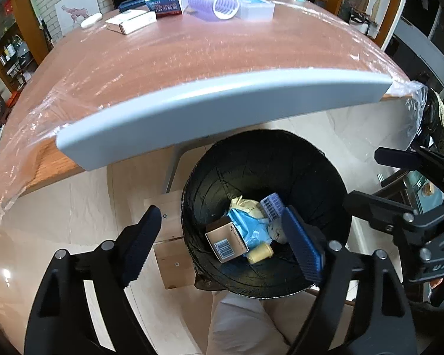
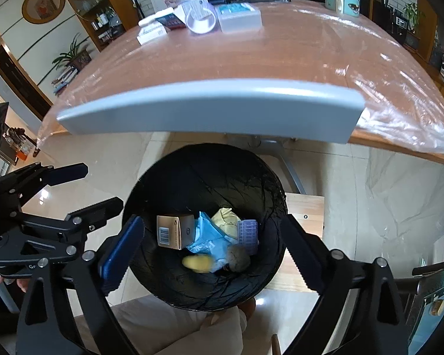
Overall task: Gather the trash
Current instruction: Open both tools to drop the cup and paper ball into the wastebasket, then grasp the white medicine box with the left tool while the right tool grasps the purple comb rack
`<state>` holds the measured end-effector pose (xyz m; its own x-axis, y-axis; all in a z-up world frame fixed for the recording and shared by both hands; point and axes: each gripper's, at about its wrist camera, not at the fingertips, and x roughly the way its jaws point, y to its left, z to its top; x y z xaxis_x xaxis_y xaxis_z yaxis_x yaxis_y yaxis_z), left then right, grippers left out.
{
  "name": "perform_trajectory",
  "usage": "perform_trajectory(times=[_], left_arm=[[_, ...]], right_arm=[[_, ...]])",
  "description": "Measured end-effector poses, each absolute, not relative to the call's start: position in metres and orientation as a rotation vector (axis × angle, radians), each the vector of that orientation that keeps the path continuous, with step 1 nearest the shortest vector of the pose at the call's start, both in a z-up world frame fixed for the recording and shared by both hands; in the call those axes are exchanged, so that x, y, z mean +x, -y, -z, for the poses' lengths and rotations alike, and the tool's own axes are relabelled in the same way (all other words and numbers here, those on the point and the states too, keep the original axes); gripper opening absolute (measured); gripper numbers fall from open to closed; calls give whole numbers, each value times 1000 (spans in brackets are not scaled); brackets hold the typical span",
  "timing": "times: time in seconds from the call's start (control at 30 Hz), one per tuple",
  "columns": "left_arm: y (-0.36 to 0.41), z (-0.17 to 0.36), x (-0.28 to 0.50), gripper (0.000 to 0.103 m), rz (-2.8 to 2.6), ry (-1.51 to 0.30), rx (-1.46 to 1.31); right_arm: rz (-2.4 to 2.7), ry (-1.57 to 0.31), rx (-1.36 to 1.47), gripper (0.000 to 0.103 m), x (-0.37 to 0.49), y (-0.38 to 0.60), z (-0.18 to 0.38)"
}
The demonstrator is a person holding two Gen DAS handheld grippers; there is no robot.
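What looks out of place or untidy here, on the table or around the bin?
Nothing is spilled: the trash lies inside the black bin. The odd thing is the clear plastic sheet over the table; it is wrinkled and hangs loose off the corner. Boxes are piled at the far edge. Both grippers are open, empty.

Black-lined round trash bin (image 2: 204,174) sits on floor just below grey table edge (image 2: 210,106). Inside, at bin bottom: tan barcode box (image 2: 173,230) tilted, crumpled blue wrapper (image 2: 210,238), yellow piece (image 2: 196,263), purple ribbed roller (image 2: 248,232), pale yellow wad (image 2: 226,220), grey lump (image 2: 238,259).
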<state>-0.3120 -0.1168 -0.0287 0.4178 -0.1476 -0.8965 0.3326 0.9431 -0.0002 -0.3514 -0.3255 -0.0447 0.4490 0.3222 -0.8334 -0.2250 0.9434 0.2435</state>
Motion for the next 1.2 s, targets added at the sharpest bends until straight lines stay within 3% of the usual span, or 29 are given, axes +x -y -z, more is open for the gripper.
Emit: perform_trajectory(times=[0.53, 0.87, 1.2], left_arm=[[103, -43, -299, 97, 266, -888, 135], [70, -58, -241, 97, 219, -878, 106], [55, -47, -186, 97, 241, -917, 138]], right_arm=[[-261, -697, 70, 99, -344, 332, -57], [-232, -724, 27, 99, -284, 317, -67], [-159, -830, -62, 99, -218, 297, -34]])
